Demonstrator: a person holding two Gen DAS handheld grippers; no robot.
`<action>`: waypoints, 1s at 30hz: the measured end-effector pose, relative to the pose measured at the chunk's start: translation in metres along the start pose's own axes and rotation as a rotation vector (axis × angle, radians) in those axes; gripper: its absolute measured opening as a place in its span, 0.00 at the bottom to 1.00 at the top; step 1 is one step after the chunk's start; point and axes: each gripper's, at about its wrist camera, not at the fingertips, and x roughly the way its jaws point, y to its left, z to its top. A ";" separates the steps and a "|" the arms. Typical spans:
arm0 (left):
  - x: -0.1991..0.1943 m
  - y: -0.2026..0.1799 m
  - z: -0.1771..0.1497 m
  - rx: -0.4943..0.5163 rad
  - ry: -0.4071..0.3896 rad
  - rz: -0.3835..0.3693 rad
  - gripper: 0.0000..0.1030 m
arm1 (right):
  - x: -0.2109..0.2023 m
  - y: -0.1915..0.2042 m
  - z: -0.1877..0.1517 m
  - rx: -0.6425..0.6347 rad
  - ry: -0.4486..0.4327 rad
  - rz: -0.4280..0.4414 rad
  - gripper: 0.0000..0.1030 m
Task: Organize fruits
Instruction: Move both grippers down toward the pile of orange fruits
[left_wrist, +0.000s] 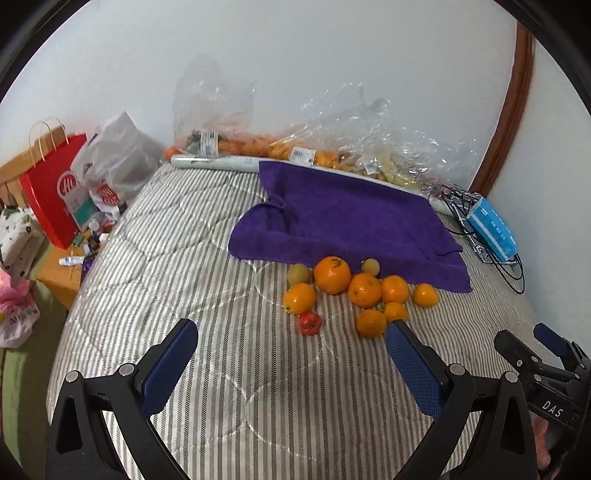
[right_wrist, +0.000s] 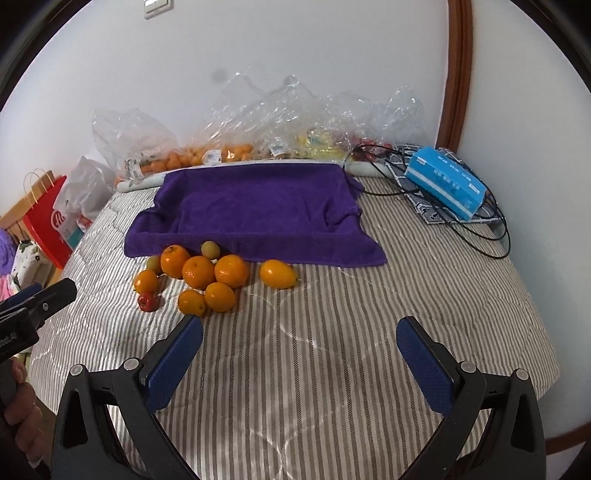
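Fruit cluster (left_wrist: 354, 291) lies on the striped bed cover (left_wrist: 221, 369), at the near edge of the purple towel (left_wrist: 343, 218). Left gripper (left_wrist: 291, 365): jaws wide apart, empty, the cluster directly ahead and nearer to it. Right gripper (right_wrist: 299, 362): jaws wide apart, empty, the cluster ahead and to its left. One oval orange fruit (right_wrist: 277, 273) lies apart on the right, long axis left-right. Legible writing: "DAS" on the right gripper body; bag labels unreadable.

A plain white wall (right_wrist: 295, 55) backs a bed (right_wrist: 332, 369) with a grey-and-white striped quilted cover. A curved brown wooden frame (right_wrist: 460, 74) rises at right — a wooden nightstand (left_wrist: 59, 273) stands left. Soft, even light.
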 end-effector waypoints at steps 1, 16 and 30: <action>0.004 0.001 0.000 0.000 0.003 -0.005 0.99 | 0.002 0.000 0.001 -0.001 -0.002 0.004 1.00; 0.031 0.010 0.008 0.064 -0.002 -0.041 0.98 | 0.037 0.016 0.004 -0.060 -0.008 0.024 0.99; 0.054 0.020 0.016 0.071 0.049 -0.045 0.98 | 0.065 0.012 0.012 -0.006 0.018 0.036 0.92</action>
